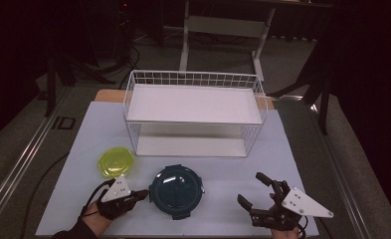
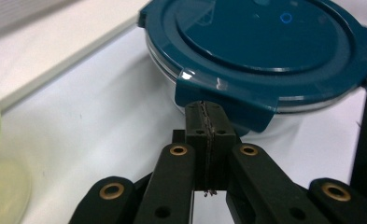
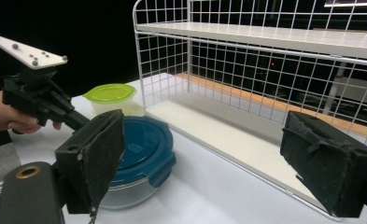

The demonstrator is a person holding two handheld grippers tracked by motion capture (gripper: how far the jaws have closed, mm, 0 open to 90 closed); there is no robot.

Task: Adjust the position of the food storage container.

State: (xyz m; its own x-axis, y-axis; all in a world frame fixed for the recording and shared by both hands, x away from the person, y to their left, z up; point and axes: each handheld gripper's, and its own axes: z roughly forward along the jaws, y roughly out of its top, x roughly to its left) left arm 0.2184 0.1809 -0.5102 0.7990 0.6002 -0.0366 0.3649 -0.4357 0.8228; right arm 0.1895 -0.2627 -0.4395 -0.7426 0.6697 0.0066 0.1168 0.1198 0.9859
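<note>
A round glass container with a dark teal clip lid (image 1: 175, 190) sits at the front middle of the white mat. My left gripper (image 1: 144, 193) lies just left of it, shut. In the left gripper view its pads (image 2: 208, 114) press together with nothing between them, tips right against a clip tab of the teal lid (image 2: 265, 42). My right gripper (image 1: 251, 188) rests open to the right of the container, apart from it. In the right gripper view the right gripper (image 3: 214, 163) has wide-spread jaws framing the teal container (image 3: 139, 154) and the left gripper (image 3: 36, 100) beyond.
A white two-shelf wire rack (image 1: 193, 117) stands behind the containers, both shelves bare. A small container with a yellow-green lid (image 1: 116, 162) sits left of the teal one, close to my left gripper. The mat's front edge runs just under both hands.
</note>
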